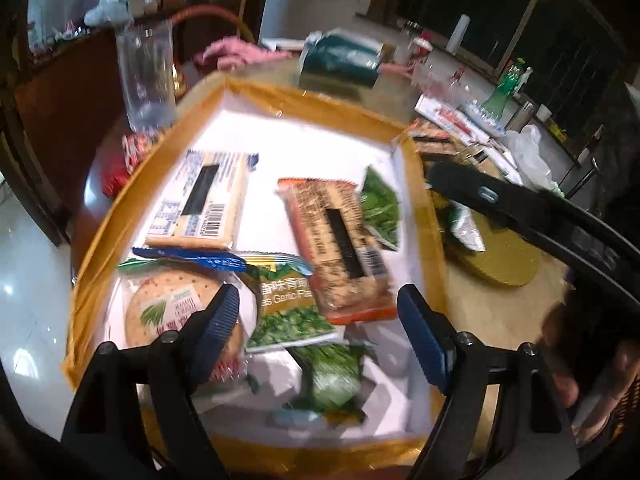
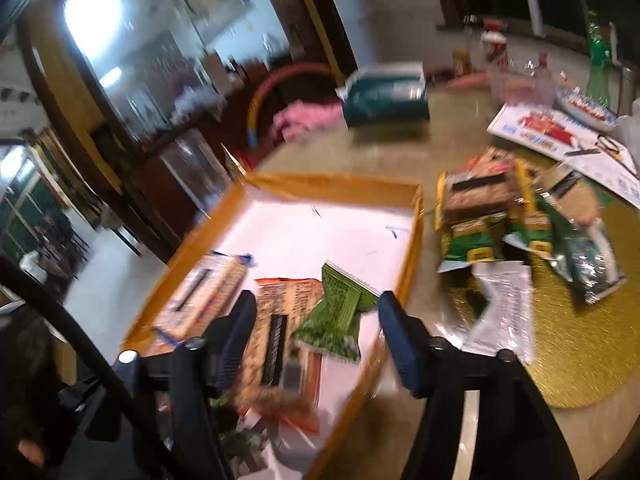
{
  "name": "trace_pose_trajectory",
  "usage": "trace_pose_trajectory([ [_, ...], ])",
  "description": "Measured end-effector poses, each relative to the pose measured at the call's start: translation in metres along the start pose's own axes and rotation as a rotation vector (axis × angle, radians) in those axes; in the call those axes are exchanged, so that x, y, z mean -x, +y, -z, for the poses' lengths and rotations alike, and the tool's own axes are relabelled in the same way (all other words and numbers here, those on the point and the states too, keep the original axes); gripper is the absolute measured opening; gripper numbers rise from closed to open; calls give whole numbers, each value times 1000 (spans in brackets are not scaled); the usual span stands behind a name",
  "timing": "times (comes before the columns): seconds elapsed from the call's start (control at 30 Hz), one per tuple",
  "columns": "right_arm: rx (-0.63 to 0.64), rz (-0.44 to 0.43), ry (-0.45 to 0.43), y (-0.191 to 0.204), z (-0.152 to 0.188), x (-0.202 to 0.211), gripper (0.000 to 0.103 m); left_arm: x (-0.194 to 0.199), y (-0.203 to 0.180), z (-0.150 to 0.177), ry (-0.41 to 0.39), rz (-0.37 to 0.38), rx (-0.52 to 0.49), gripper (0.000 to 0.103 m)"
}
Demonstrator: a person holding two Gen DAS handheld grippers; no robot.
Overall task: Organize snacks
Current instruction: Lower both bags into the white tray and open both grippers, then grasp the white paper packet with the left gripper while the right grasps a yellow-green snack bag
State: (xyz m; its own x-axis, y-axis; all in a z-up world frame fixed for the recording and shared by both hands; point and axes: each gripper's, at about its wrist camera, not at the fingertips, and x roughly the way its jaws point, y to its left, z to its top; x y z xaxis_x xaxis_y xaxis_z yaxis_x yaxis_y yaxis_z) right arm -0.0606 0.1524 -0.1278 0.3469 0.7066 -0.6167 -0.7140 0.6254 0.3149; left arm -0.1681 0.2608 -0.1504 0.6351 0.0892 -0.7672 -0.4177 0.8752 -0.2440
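The orange cracker packet (image 1: 340, 248) lies flat in the gold-rimmed tray (image 1: 420, 184), its long axis running from the near edge toward the far rim, tilted a little. Beside it lie a blue-and-white cracker packet (image 1: 204, 200) and a green pea packet (image 1: 288, 308). The tray sits on a glossy round table (image 2: 384, 152) in a dim room. More packets (image 2: 500, 216) are heaped on a gold mat (image 2: 580, 340). The left gripper (image 1: 320, 332) and right gripper (image 2: 316, 336) hang over the tray, jaws apart, clasping nothing.

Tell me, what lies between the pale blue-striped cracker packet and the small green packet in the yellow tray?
An orange-edged cracker packet lies between pale packet and green packet, shown in both views.
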Motion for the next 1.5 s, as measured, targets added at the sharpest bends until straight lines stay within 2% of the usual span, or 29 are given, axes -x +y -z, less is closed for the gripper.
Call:
trace_pose_trajectory([
  [0.07,-36,-49,-35,-14,11,32,69,13,-14,5,-31,14,-18,82],
  [0.13,-77,-69,-67,-30,22,58,77,24,-34,10,-62,36,-59,83],
  [0.2,-105,-80,-96,-47,34,79,79,28,-52,13,-76,53,-98,84],
  [0.3,-160,-78,-94,-79,54,105,79,26,-83,14,-51,101,-147,85],
  [0.43,-253,-68,-72,-124,82,129,79,15,-111,14,-16,114,-171,85],
  [0.6,-333,-24,-96,-166,115,156,79,-11,-153,1,8,96,-252,85],
  [0.77,-418,-5,-131,-188,135,168,79,-66,-176,-32,77,9,-222,83],
  [0.83,-429,28,-136,-188,139,170,79,-90,-185,-46,107,-29,-227,68],
  [0.97,-416,44,-141,-187,141,176,79,-130,-190,-66,146,-103,-190,66],
  [1.0,-407,45,-150,-188,142,180,79,-138,-190,-68,147,-119,-185,57],
  [1.03,-403,51,-156,-190,142,183,79,-147,-188,-68,164,-143,-184,37],
  [1.07,-405,60,-161,-194,142,185,79,-153,-186,-67,182,-153,-184,27],
  [1.1,-411,68,-167,-199,141,188,79,-154,-183,-62,192,-138,-169,22],
  [1.13,-423,79,-175,-206,140,192,79,-149,-181,-58,170,-134,-165,16],
  [1.2,-452,115,-188,-219,138,200,79,-140,-185,-48,176,-129,-194,15],
  [1.27,-451,158,-211,-235,135,211,79,-125,-187,-30,188,-63,-203,14],
  [1.33,-463,221,-231,-255,130,223,79,-108,-184,-1,222,-9,-218,13],
  [1.5,-507,346,-222,-319,106,241,79,-67,-185,56,228,44,-331,13],
])
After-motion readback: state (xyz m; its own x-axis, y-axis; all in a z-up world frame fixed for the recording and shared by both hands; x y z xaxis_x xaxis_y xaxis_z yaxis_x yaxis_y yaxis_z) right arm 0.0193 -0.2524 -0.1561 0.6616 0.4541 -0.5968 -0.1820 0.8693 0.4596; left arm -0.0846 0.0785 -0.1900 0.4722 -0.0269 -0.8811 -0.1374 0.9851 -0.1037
